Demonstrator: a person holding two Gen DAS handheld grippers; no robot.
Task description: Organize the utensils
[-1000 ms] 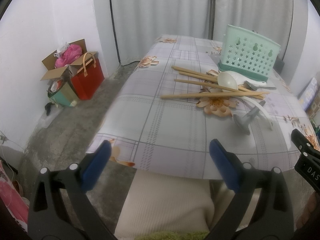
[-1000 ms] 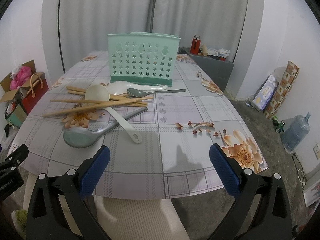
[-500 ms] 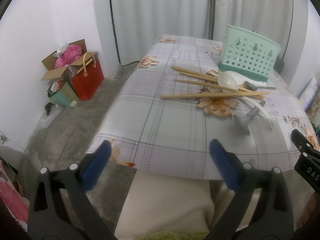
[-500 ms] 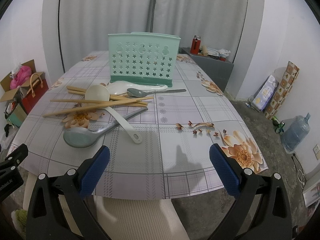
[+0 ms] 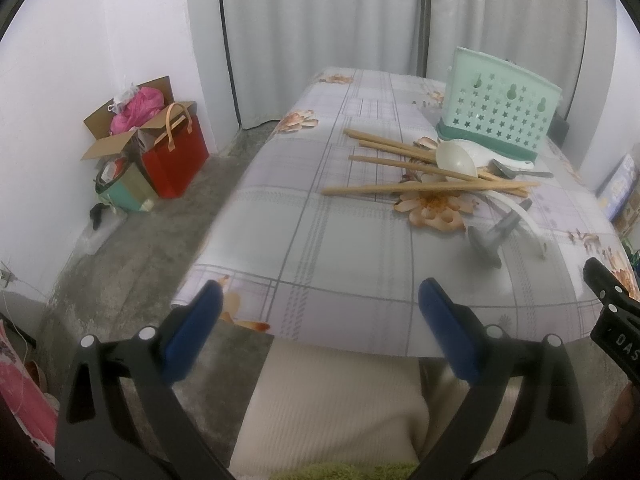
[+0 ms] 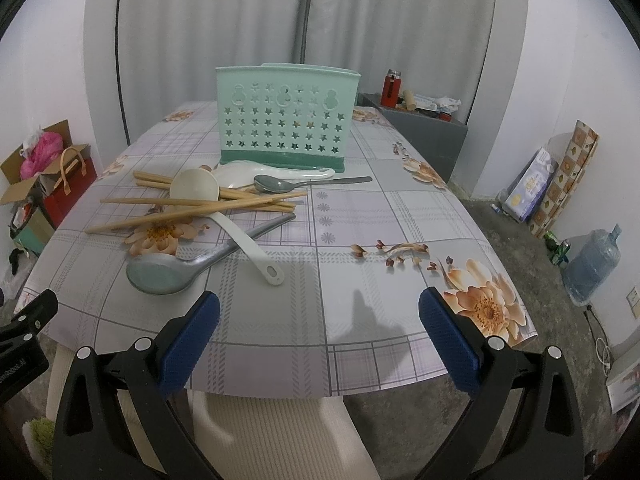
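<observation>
My left gripper and right gripper hang empty, jaws apart, near the table edge; utensils lie heaped before the far holder.

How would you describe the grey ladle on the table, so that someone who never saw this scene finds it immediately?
Start at the mint green utensil holder standing on the table. In front of it lies a pile of wooden chopsticks and spoons. The grey ladle is the piece nearest the table's front edge, with a wide, dull metal bowl.
</observation>
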